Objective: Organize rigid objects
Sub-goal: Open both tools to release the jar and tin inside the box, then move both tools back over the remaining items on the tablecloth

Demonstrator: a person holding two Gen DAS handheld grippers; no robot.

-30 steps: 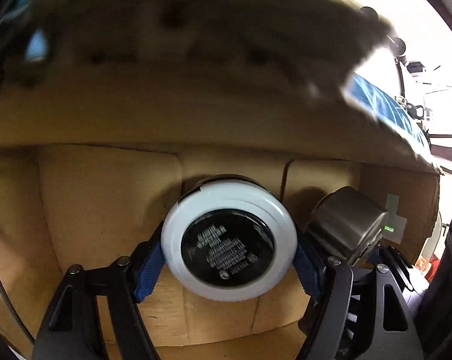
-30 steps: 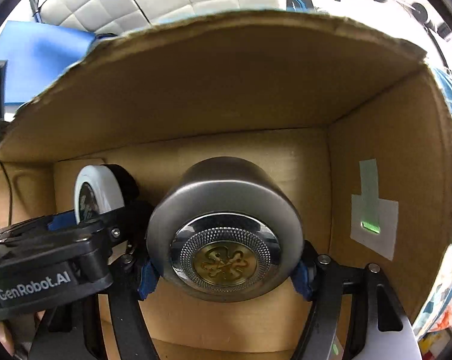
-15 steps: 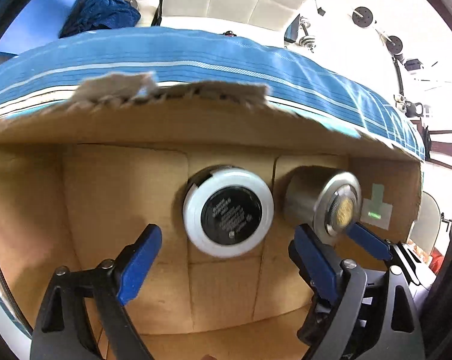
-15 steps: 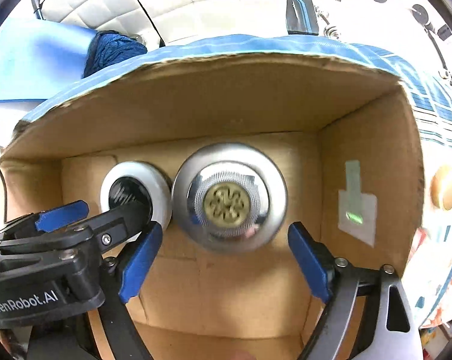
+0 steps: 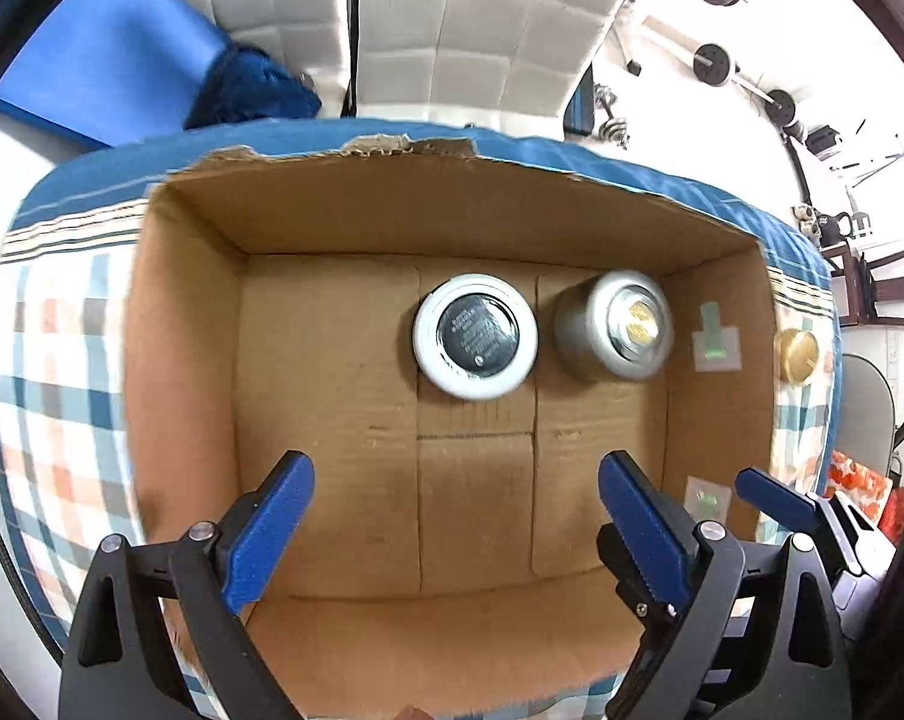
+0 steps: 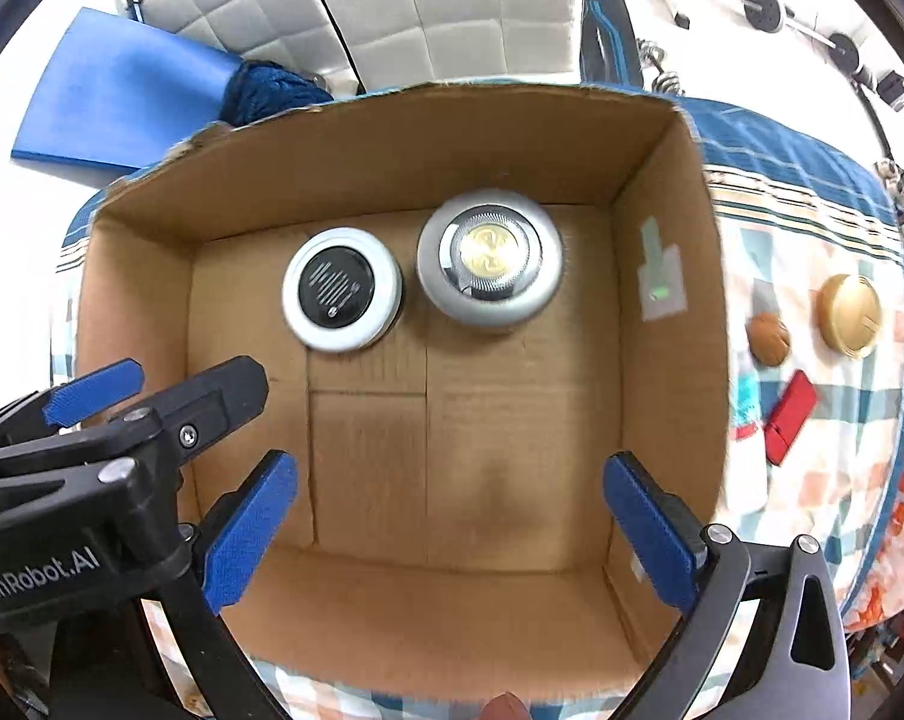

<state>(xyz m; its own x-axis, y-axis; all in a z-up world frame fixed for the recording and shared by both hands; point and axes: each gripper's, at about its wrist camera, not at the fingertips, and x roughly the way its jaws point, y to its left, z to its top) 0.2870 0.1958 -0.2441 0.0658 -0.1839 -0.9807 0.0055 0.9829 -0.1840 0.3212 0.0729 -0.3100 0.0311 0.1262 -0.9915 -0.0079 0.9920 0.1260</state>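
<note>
White-rimmed jar [image 5: 474, 336] and silver jar [image 6: 489, 257] stood upright in box [image 6: 571, 144]; left gripper [image 5: 454, 525] and right gripper [image 6: 452, 525] opening, empty ("GenRobot.AI" legible)

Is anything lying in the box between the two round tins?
No. In the right wrist view the white-rimmed tin and silver tin sit side by side, with only a sliver of cardboard box floor between.

The white-rimmed round jar with a black lid [image 5: 475, 336] carries print too small and smeared to read. The silver cylindrical tin with a gold centre [image 6: 489, 256] hides its own lower body in the right wrist view. The open brown cardboard box [image 5: 188, 324] covers most of the checked blue and orange cloth [image 5: 56, 360]. The frame edges cut off both grippers' black bodies.
</note>
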